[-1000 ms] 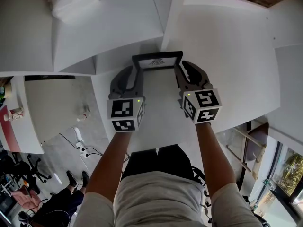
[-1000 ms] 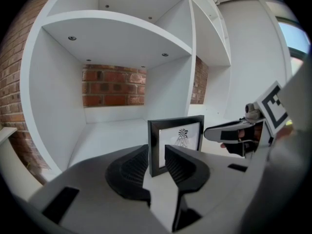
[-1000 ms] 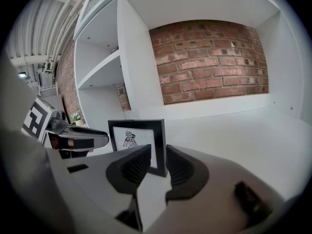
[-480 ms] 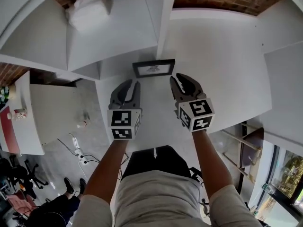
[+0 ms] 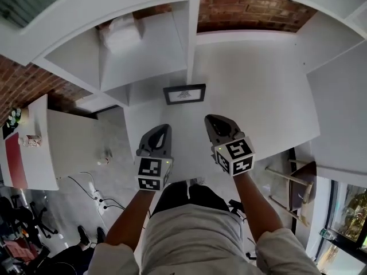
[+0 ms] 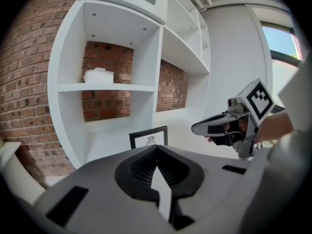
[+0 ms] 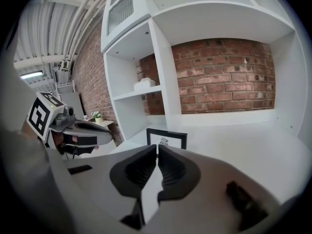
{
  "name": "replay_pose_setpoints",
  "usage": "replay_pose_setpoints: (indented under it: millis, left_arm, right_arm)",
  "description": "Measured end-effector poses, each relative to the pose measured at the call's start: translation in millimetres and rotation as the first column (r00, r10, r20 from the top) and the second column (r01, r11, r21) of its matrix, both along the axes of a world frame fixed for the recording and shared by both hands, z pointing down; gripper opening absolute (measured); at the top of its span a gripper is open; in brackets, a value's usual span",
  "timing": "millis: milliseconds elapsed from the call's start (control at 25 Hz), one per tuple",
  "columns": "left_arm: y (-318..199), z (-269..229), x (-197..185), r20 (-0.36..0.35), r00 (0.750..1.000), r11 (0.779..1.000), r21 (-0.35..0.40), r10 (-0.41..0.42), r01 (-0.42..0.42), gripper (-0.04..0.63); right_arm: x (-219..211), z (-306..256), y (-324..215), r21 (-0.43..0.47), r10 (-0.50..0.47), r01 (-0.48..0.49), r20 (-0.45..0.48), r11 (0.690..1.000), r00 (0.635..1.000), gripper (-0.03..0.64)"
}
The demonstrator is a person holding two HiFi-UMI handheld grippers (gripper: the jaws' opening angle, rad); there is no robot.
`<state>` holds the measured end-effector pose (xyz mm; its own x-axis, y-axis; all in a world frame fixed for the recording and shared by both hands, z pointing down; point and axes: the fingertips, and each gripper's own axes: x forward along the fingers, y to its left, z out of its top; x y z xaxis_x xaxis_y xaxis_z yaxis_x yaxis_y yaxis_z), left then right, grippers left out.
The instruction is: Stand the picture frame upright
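Left tongs (image 6: pixel 157 147) tip to tip, empty, before the upright picture frame (image 6: pixel 148 138) in white shelving (image 6: pixel 152 57).

Your picture frame (image 5: pixel 184 94) black round a white sheet with a small dark drawing, your right gripper (image 5: pixel 208 119) grey with a cube of black and white squares, white shelf (image 5: pixel 258 73), red-brown brick wall (image 5: pixel 252 10) with pale lines

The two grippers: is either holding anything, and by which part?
Nothing is held. The left gripper and right gripper are shut and empty; the picture frame stands free beyond them.
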<state>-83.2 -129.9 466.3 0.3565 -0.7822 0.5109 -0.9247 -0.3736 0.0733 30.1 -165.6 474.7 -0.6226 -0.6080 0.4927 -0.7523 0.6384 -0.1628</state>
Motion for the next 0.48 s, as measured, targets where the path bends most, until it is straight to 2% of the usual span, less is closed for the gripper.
replay_pose_setpoints:
  millis: [120, 480]
  left_arm:
    - [15.5, -11.7, 4.3, 0.004, 1.000, 1.000, 0.008, 0.015, -0.015, 0.015]
    - [50.8, -30.0, 5.9, -0.082, 0.997, 1.000, -0.017, -0.007, 0.006, 0.015]
  right_arm:
    - [3.4, -8.6, 15.7, -0.010, -0.006, 0.006, 0.004, 1.000, 1.000, 0.031]
    - [9.4, -34.5, 56.3, -0.031, -0.014, 0.015, 0.022, 0.999, 1.000, 0.028]
